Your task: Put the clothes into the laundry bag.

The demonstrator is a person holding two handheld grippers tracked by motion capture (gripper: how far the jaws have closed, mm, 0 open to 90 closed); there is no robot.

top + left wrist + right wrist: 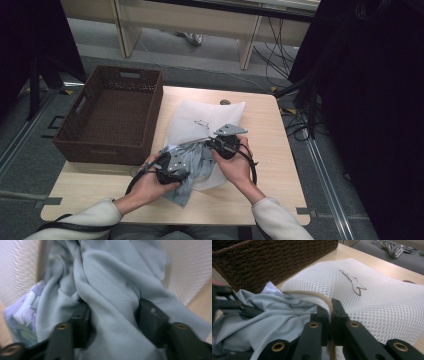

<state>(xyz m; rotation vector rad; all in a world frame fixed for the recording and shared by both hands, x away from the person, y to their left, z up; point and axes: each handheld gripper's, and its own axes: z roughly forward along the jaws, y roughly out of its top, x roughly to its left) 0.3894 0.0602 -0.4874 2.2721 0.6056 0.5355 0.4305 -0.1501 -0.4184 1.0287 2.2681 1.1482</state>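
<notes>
At the desk's (260, 150) centre, the right tongs (331, 312) clamp the white mesh bag's (372, 292) zipper rim to hold its mouth open while the left tongs (112, 315), at their 8 o'clock, grip bunched grey-blue cloth (107, 290), apparently feeding it inside

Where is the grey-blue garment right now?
In the high view the grey-blue garment lies at the table's near middle, at the white mesh bag's open end, right of the brown basket; the left gripper is shut on it.
</notes>
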